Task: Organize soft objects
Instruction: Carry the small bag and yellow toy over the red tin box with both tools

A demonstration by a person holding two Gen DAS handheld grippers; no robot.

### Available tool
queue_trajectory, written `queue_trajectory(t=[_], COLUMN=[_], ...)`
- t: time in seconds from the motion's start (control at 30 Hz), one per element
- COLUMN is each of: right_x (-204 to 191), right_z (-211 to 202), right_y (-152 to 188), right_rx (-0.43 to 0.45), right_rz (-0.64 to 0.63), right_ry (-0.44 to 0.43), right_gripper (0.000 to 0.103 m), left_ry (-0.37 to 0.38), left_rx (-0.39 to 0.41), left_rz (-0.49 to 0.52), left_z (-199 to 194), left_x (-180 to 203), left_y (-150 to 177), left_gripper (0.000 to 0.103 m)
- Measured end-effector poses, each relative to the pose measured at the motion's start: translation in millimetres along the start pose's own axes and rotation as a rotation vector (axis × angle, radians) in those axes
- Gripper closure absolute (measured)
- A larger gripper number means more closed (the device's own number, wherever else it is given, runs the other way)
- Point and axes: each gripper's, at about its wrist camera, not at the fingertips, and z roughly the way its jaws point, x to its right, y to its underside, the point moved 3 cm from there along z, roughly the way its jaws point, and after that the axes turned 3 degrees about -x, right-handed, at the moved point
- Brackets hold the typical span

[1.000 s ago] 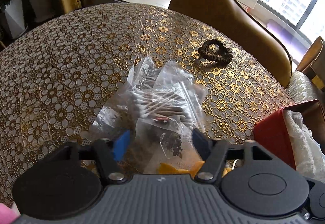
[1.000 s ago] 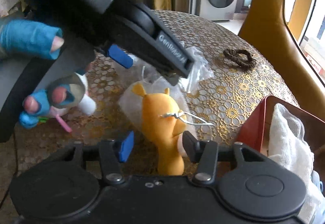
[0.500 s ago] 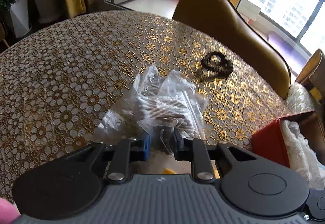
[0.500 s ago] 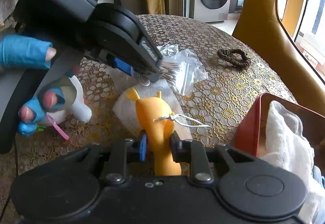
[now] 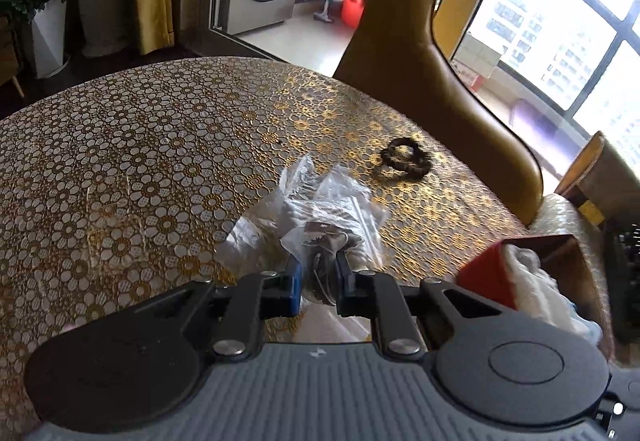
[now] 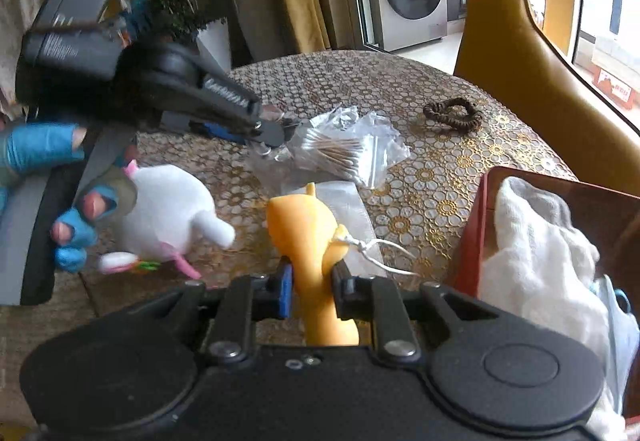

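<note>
Left gripper (image 5: 319,277) is pinched nearly closed on a small crinkly clear plastic bag (image 5: 320,241) w/ dark bits inside, its blue and black pads pressing the film from both sides; the bag looks lifted a bit off the table (image 5: 120,145), though I can't tell for sure. Just past it lies a bigger clear bag of cotton swabs (image 6: 340,157), thin wooden sticks bunched together. Right gripper (image 6: 312,281) is clamped tight on an orange soft toy (image 6: 308,233), smooth, rubbery-looking, w/ a little pointed ear on top and a white string loop tied at its neck; it stands upright between the pads, over a flat frosted plastic sheet. Left of it a white plush toy (image 6: 168,213), fuzzy, rounded, pink trim, lies on its side. Table cover is gold & white lacy flower pattern. A dark braided hair tie (image 5: 406,160) sits farther back, well apart. At right, a red box (image 6: 480,233) holds a crumpled white cloth (image 6: 536,249).
</note>
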Motion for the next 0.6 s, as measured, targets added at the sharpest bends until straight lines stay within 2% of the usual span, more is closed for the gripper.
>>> queue_trajectory(t=[0.3,0.6], right_x=[-3,-2], right_z=[-56,-113], right_y=[3,-5], right_rx=[0.041,0.112], right_rz=[0.031,0.032], right_ry=[-0.030,-0.039], right_gripper=[0.084,0.084], left_ry=[0.060,0.092], left_rx=[0.023,0.047], left_rz=[0.005,0.039], left_z=[-53,-103], left_x=[1,18], left_y=[20,36], left_gripper=[0.088,0.088])
